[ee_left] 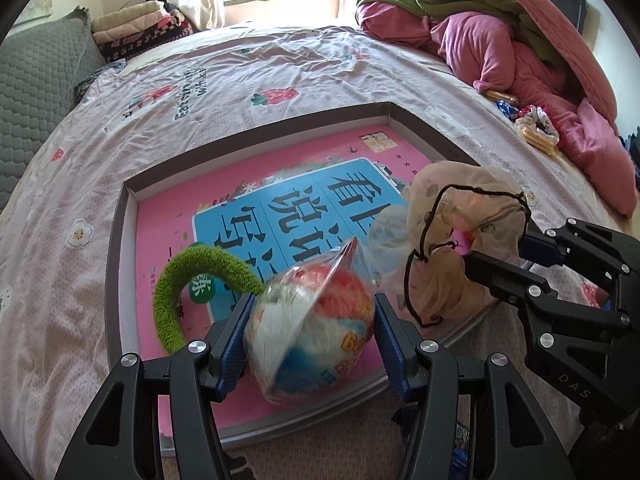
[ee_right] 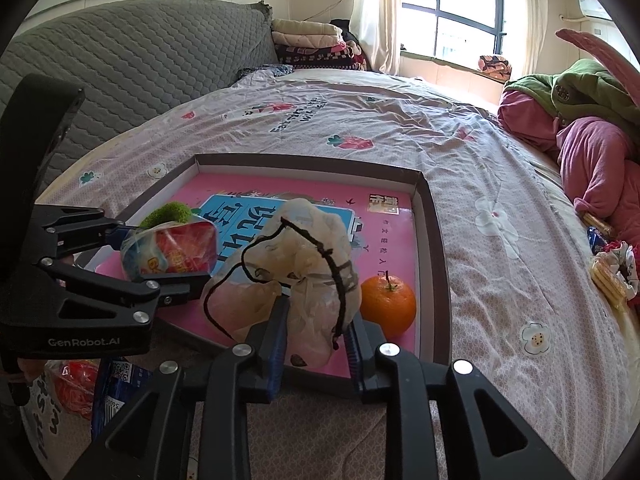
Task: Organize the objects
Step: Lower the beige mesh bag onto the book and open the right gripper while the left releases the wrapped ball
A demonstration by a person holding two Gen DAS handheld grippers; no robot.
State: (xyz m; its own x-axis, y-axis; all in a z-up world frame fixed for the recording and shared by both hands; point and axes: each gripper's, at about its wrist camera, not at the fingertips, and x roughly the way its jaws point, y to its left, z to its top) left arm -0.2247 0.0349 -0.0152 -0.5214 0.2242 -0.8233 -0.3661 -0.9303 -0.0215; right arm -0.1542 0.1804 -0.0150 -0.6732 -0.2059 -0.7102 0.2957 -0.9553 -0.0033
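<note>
Two grippers, each loaded, over the shallow grey-rimmed cardboard tray (ee_right: 434,240) on the bed.

Between the left gripper (ee_left: 312,320) fingers sits a round snack pack in clear crinkly wrap, red, white and blue (ee_left: 310,320), clamped on both sides; a curved fuzzy green strip (ee_left: 180,292) lies just left of that tool's tip on the pink book cover (ee_left: 168,216) lining the tray. The right gripper (ee_right: 316,344) is closed on a translucent beige plastic bag tied with black cord (ee_right: 304,256), bunched ahead of its blue pads (ee_right: 276,354), with a round orange tangerine (ee_right: 387,306) just right of its tip. My judgement: lower each load until it rests on the cover before letting go, set the bag clear of the tangerine so nothing rolls, and keep the loose cord from snagging a finger on release.
</note>
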